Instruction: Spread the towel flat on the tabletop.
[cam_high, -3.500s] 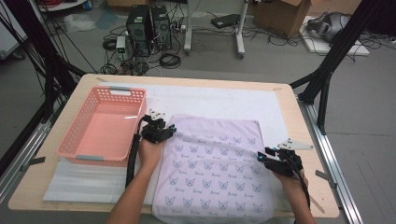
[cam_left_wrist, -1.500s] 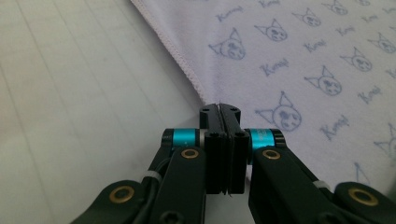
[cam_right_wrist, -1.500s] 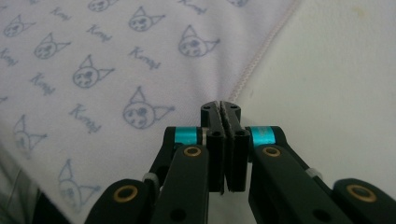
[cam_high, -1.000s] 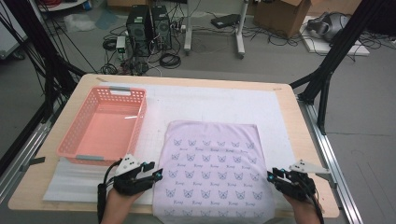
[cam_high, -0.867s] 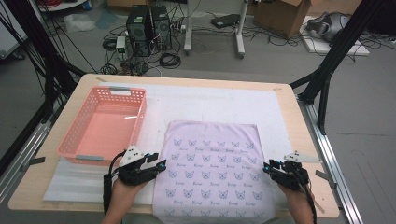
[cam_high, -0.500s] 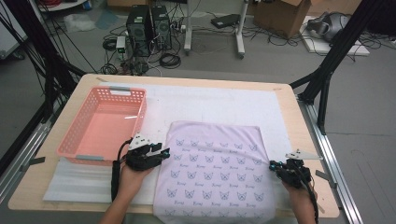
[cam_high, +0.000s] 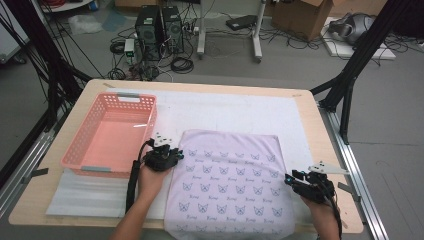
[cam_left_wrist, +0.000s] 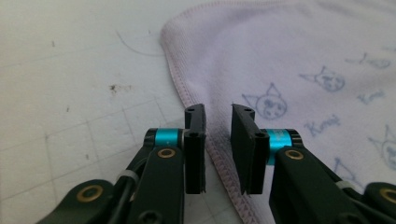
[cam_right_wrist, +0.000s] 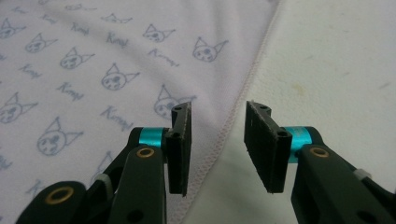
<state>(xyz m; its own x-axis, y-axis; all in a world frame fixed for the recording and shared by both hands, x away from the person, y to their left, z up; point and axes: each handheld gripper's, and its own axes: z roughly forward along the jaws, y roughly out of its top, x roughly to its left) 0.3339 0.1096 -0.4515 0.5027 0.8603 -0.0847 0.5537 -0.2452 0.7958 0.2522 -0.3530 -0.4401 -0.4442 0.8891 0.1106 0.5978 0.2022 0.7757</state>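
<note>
Lilac cloth (cam_high: 230, 185) with cat-face print, flat on the table's white mat (cam_high: 235, 112), beside the pink basket (cam_high: 112, 135).
Script under each cat is unreadable. Left gripper (cam_left_wrist: 218, 140), jaws just narrowing, straddles the left hem unpinched; right gripper (cam_right_wrist: 218, 140), jaws just widening, straddles the right hem.

One lilac cat-print cloth (cam_high: 232, 187); one pink plastic basket (cam_high: 112, 137) at left; two grippers: left gripper (cam_high: 172, 157), right gripper (cam_high: 294, 178).

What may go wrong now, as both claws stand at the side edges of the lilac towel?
The left claw, whose jaws have just been closing, straddles the lilac towel hem; it might catch only the stitched edge and slip. The right claw, just opening, grips nothing, so a lift could be uneven. The pink basket stands close beside the left hand.
</note>
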